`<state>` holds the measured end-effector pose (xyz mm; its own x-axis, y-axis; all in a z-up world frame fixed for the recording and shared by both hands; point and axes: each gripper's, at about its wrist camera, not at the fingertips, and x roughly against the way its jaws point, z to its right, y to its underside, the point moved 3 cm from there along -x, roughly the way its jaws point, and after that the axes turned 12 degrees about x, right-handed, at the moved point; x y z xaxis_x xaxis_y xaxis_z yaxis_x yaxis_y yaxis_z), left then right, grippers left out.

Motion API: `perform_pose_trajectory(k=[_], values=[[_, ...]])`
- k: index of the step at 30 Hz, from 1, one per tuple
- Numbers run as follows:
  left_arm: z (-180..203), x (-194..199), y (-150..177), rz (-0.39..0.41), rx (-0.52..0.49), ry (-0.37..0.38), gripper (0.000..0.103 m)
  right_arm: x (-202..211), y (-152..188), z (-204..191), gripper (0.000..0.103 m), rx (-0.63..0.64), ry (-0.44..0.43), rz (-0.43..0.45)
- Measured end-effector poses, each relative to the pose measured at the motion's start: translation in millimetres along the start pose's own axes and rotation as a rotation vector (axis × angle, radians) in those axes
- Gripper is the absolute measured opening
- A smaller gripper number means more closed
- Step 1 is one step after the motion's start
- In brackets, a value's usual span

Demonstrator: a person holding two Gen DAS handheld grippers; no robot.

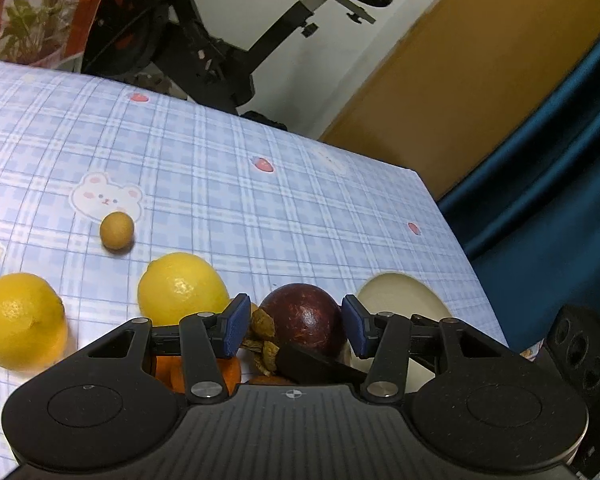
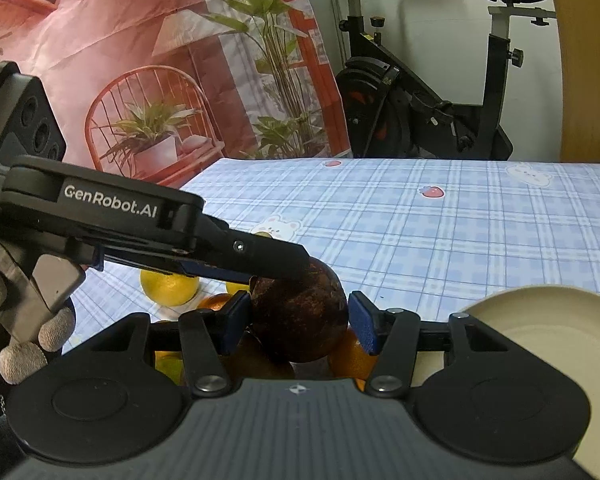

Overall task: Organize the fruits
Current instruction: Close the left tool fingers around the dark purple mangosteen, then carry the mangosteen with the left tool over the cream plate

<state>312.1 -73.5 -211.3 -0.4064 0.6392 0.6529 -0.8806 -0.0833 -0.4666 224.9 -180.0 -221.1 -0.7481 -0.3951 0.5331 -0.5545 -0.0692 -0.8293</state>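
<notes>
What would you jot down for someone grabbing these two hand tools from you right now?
Right gripper: shut on the dark purple fruit, pads against both its sides.
Left gripper: jaws around the same fruit; whether its pads press, unclear.
Oranges sit just beneath that fruit.
Two lemons and a small brown fruit lie loose on the checked cloth.
Cream bowl stands to the right; no fruit shows in the visible part.
Done: nothing visibly sorted.
Left: place this fruit, then the rest.

Dim indoor light, soft shadows, glare on lemon [image 1: 182, 288], fisheye-bent edges.
</notes>
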Motion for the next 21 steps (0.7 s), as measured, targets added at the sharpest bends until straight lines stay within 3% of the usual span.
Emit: perform_pose_trajectory(k=[12, 21], values=[[32.2, -0.4, 7.0, 0.0, -0.064, 0.036, 0.053, 30.8, 3.7, 12.9, 0.056, -0.075, 0.025, 0.066], [73.2, -25.7, 21.1, -0.025, -0.133, 0.045, 0.052, 64.9, 16.5, 35.0, 0.056, -0.146, 0.074, 0.102]])
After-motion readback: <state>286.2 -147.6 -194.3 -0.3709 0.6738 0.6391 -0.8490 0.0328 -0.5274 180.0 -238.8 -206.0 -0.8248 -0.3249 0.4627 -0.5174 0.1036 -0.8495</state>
